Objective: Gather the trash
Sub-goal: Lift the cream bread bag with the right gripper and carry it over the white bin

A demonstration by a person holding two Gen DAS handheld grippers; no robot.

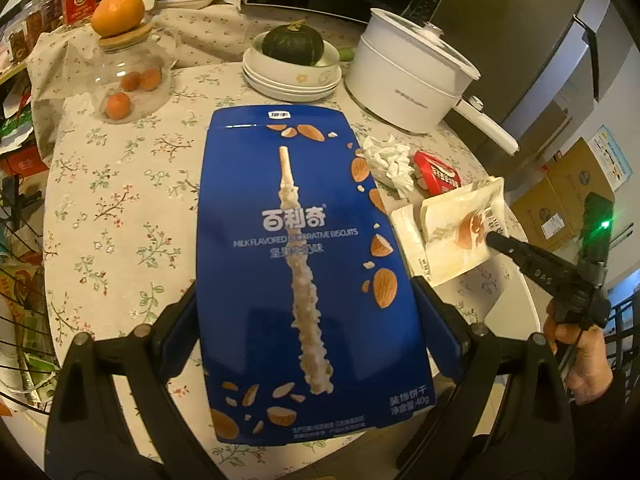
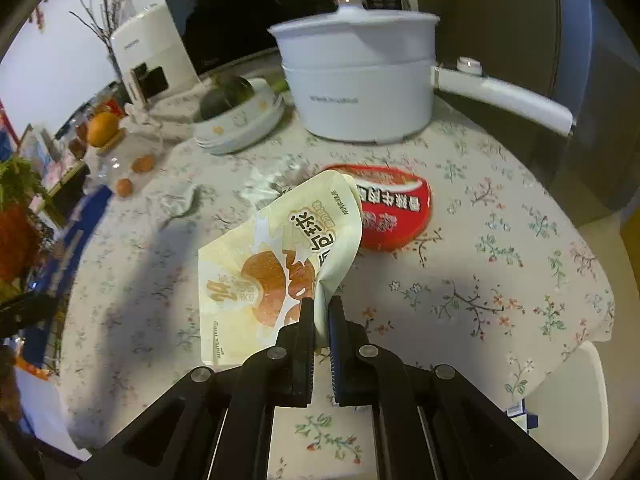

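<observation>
On the round table (image 1: pixel 120 208) with its floral cloth, the left claw (image 1: pixel 308 320) pinches a flat blue biscuit box (image 1: pixel 304 272); crumpled white tissue (image 1: pixel 388 160) lies beyond, bare cloth to the left. From the right wrist, the right claw (image 2: pixel 321 312) clamps a cream snack pouch (image 2: pixel 276 264), lifted before a red wrapper (image 2: pixel 392 212); the table edge drops away on the right.
</observation>
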